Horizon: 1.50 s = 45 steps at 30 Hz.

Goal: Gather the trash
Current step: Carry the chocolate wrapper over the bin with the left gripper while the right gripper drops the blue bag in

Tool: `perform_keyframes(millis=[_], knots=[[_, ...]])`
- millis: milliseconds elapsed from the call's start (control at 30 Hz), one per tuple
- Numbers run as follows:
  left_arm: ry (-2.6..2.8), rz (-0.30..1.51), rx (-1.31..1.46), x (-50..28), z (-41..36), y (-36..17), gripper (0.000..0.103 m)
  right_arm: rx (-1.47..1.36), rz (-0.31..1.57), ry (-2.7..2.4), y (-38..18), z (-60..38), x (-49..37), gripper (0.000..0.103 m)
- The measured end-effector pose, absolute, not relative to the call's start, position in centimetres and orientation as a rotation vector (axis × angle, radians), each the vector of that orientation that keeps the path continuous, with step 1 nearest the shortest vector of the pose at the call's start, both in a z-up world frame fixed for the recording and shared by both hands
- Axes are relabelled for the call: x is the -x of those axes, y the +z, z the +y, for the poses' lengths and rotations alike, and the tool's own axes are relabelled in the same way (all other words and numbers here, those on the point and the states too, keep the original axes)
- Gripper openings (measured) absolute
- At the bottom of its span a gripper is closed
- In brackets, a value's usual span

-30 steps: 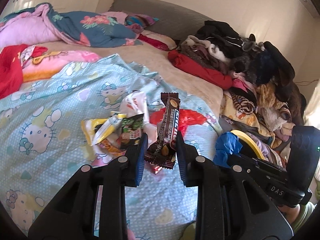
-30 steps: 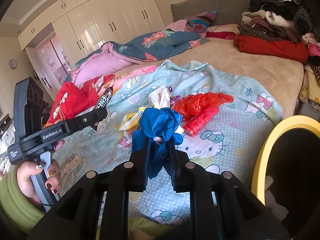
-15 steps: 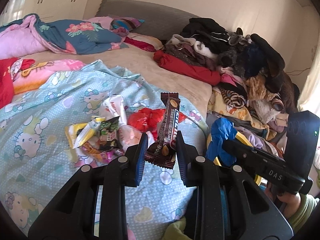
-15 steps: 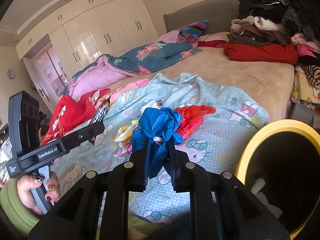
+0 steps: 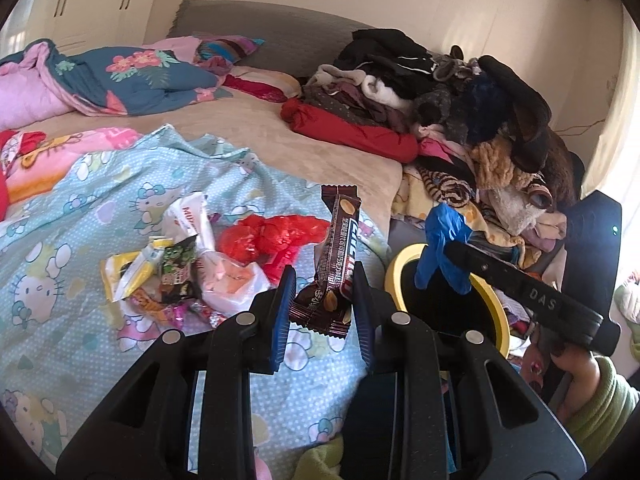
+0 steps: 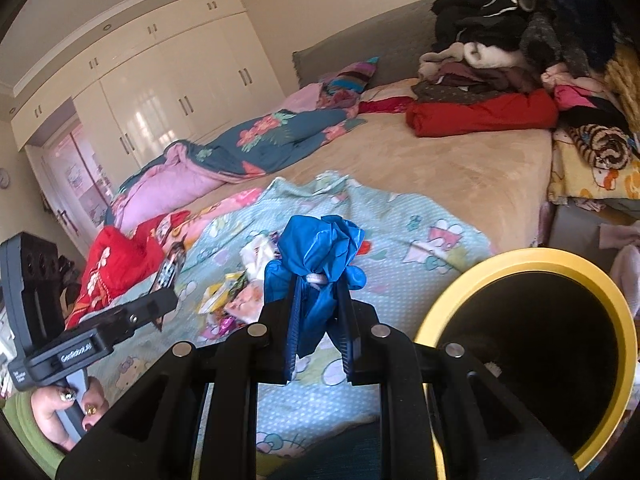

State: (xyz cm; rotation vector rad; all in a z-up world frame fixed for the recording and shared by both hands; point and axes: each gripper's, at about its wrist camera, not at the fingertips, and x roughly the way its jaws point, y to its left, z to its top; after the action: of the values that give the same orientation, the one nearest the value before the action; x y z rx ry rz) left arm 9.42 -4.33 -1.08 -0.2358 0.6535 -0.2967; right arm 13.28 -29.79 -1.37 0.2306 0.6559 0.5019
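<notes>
A brown snack wrapper (image 5: 334, 264) stands pinched in the left tongs (image 5: 325, 312) and a crumpled blue bag (image 6: 318, 256) is clamped in the right tongs (image 6: 318, 332), both lifted off the bed (image 6: 460, 168), presumably for the yellow-rimmed bin (image 6: 516, 258). More wrappers (image 5: 168, 276) lie on the blue sheet. Only the right view shows the bin's dark mouth just beside.

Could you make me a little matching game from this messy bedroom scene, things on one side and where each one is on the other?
Things:
1. brown candy bar wrapper
2. crumpled blue bag
3. red plastic bag
4. folded red garment

Places:
A. lying on the light blue cartoon sheet among other wrappers
B. held in the left gripper
C. on the tan blanket beside the clothes pile
D. held in the right gripper, near the yellow-rimmed bin

Pairs: 1-B, 2-D, 3-A, 4-C
</notes>
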Motion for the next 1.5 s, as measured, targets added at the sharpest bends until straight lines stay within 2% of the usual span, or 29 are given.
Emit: perform_keyframes(millis=[567, 1500], knots=[[-0.394, 0.656, 0.184, -9.6, -9.0, -1.1, 0.021, -0.297, 0.621, 0.349, -1.3, -36.7, -14.2, 0.017], [-0.551, 0.705, 0.088, -12.5, -18.2, -2.7, 0.021, -0.387, 0.661, 0.149, -4.7, -45.3, -14.9, 0.017]])
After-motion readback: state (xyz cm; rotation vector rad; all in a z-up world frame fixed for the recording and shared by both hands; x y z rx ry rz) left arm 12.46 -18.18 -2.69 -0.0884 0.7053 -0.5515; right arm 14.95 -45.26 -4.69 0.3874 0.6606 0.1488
